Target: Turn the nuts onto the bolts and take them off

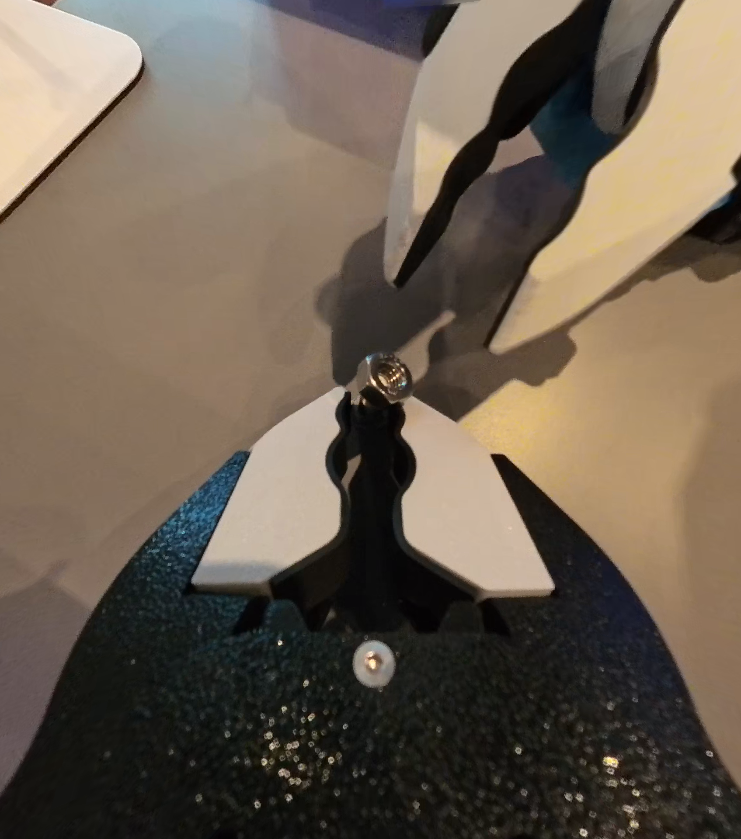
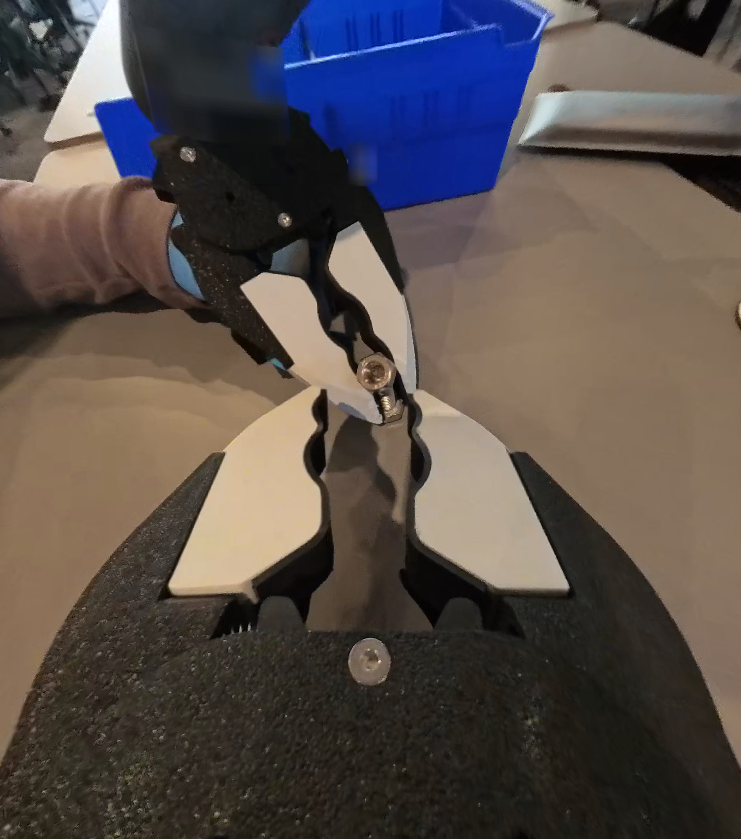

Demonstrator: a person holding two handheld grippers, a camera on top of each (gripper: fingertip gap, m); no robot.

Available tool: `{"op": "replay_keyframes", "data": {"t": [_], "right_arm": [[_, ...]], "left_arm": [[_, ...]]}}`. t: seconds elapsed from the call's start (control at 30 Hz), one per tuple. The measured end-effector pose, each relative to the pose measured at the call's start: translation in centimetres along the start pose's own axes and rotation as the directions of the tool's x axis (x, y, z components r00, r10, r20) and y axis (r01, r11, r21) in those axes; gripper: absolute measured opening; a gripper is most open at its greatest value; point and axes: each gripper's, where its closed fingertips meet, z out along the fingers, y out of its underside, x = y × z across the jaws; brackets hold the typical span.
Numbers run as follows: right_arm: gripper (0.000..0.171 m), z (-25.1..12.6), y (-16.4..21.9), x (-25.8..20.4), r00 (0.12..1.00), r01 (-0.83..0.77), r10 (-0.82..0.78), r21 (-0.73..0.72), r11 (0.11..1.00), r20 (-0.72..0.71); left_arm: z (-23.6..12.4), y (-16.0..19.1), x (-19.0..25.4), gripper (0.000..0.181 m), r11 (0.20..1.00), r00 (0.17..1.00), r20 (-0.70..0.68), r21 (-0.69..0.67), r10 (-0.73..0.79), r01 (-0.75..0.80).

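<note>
Your left claw point(image 1: 375, 399) is clenched on a small silver bolt point(image 2: 376, 373), gripping it by the shank near the head. In the left wrist view the nut point(image 1: 384, 377) sits on the threaded end just past your fingertips, its hexagon and the thread inside it facing the camera. In the right wrist view you see the same bolt from the other end: the round head with its socket faces you, and the thread runs down to the nut point(image 2: 392, 414) below it.

Your right claw point(image 2: 366, 408) is released, its two white fingers spread, with the nut lying between the tips. Whether either tip touches the nut cannot be told from this angle. In the left wrist view the right claw point(image 1: 443, 313) hangs above and beyond the nut, fingers apart and clear of it.

Bolt and nut are held in the air over the grey counter point(image 2: 586, 363). Behind your left claw stands a blue bin point(image 2: 427, 113), with a silver pouch point(image 2: 654, 122) to its right. A white board point(image 1: 18, 113) lies on the counter at the far left of the left wrist view. Your sleeve point(image 2: 41, 240) reaches in from the left.
</note>
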Motion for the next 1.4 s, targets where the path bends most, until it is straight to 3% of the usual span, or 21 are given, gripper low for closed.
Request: {"op": "replay_keyframes", "data": {"t": [0.17,0.37,0.8,1.4], "right_arm": [[0.0,0.0,-1.1,0.3,0.978,0.141,-0.128,0.07,0.988,-0.164],[0.0,2.3,-0.6,0.7,0.975,0.129,-0.136,-0.052,0.99,-0.173],[0.0,3.2,-0.8,1.1,0.971,0.092,-0.124,-0.158,0.983,-0.207],[0.0,2.4,-0.4,1.4,0.975,0.053,-0.079,-0.128,0.99,-0.208]], "left_arm": [[0.0,0.0,0.0,0.015,1.0,1.0,0.002,0.006,-0.002,0.002],[0.0,0.0,0.0,0.015,1.0,1.0,0.003,0.005,-0.002,0.002],[0.0,0.0,0.0,0.015,1.0,1.0,0.005,-0.005,-0.004,0.004],[0.0,0.0,-0.1,0.015,1.0,1.0,0.008,-0.005,-0.006,0.006]]}}
